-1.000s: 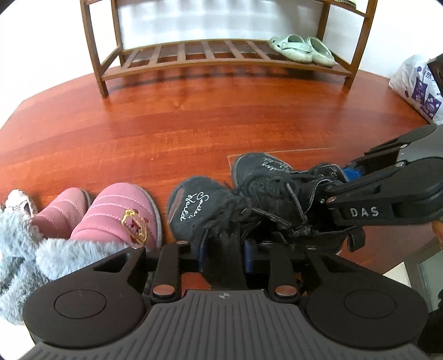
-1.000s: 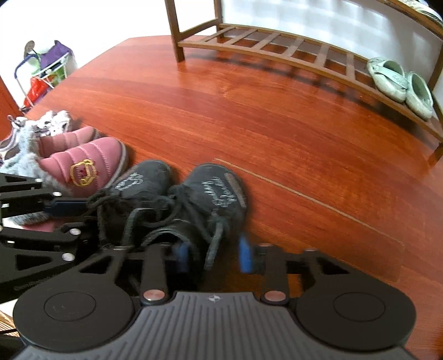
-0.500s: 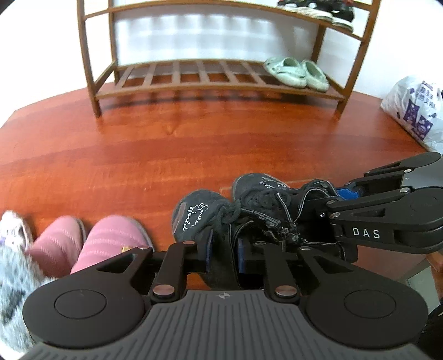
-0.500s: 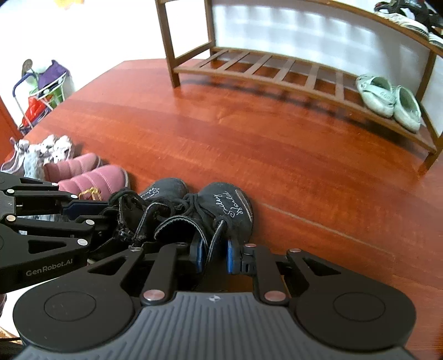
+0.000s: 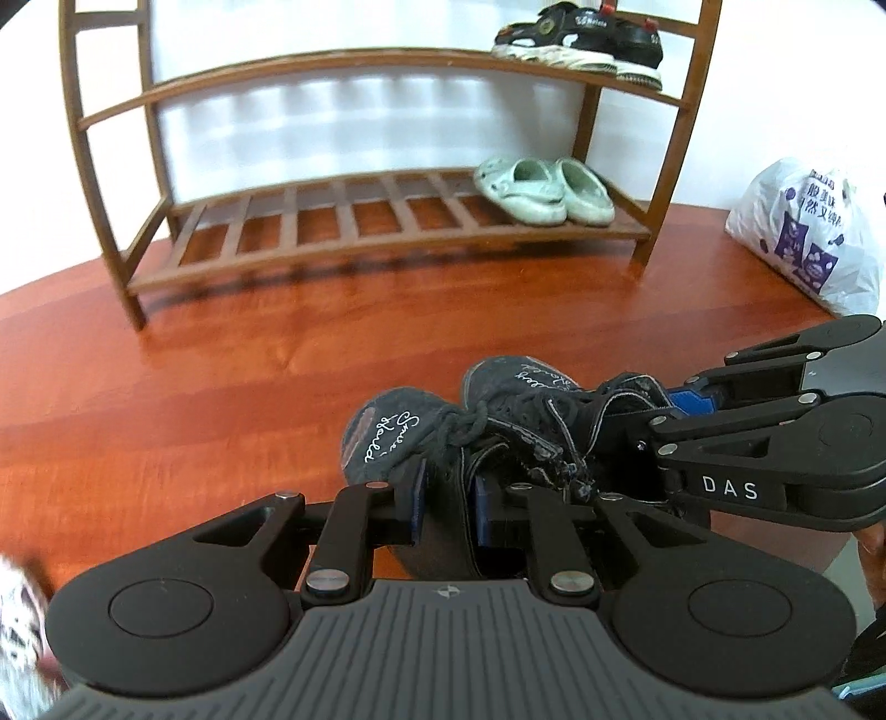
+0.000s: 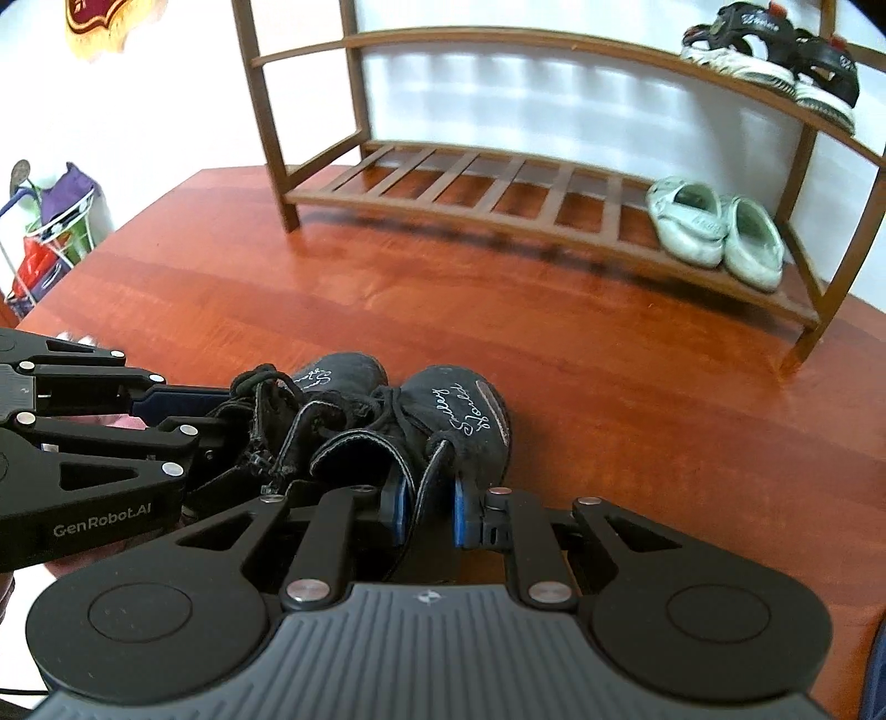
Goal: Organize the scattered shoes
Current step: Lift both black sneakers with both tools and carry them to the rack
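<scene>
Two small black lace-up boots with white script on the toes hang side by side above the red wooden floor. My left gripper (image 5: 447,501) is shut on the heel collar of the left black boot (image 5: 387,432). My right gripper (image 6: 431,505) is shut on the collar of the right black boot (image 6: 465,421). In the left wrist view the right gripper (image 5: 681,412) reaches in from the right to the right boot (image 5: 520,382). In the right wrist view the left gripper (image 6: 183,410) comes in from the left to the left boot (image 6: 338,379). The wooden shoe rack (image 5: 354,221) stands ahead.
Pale green clogs (image 5: 545,188) sit at the right end of the rack's lower shelf, black sandals (image 5: 581,39) on the upper shelf. A white printed plastic bag (image 5: 808,232) lies on the floor right of the rack. A small cart (image 6: 50,232) stands far left.
Both grippers have closed on the boots and lifted them off the floor, moving toward the rack. The pink slippers have dropped out of view at lower left.
</scene>
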{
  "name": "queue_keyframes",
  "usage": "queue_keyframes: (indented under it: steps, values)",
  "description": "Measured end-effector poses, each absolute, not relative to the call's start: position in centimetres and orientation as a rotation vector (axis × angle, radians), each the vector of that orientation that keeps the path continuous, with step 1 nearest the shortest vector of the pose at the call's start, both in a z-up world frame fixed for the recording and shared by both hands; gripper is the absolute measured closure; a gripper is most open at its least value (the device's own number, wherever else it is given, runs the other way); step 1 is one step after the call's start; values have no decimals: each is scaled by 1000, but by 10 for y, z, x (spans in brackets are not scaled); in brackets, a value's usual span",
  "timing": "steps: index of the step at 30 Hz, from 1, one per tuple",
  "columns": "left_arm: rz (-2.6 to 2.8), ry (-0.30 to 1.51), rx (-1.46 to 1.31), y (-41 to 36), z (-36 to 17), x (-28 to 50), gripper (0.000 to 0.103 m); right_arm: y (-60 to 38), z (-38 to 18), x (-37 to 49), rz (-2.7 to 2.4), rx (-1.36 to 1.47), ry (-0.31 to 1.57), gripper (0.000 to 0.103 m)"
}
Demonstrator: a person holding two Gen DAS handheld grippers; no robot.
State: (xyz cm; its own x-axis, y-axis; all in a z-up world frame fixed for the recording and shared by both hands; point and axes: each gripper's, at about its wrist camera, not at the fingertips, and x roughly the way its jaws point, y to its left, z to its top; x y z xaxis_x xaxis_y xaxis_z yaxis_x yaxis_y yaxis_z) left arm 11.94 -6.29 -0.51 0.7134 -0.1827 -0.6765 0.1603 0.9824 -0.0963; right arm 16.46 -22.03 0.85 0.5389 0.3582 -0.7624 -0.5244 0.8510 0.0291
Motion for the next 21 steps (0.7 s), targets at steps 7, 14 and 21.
queue_keyframes:
  steps: [7, 14, 21]
  values:
    - [-190, 716, -17, -78, 14, 160, 84, -236, 26, 206, 519, -195, 811, 85]
    - [-177, 695, -13, -90, 30, 210, 84, -250, 40, 256, 534, -184, 774, 85]
    - [-159, 673, 11, -99, 41, 251, 84, -256, 49, 302, 547, -168, 747, 85]
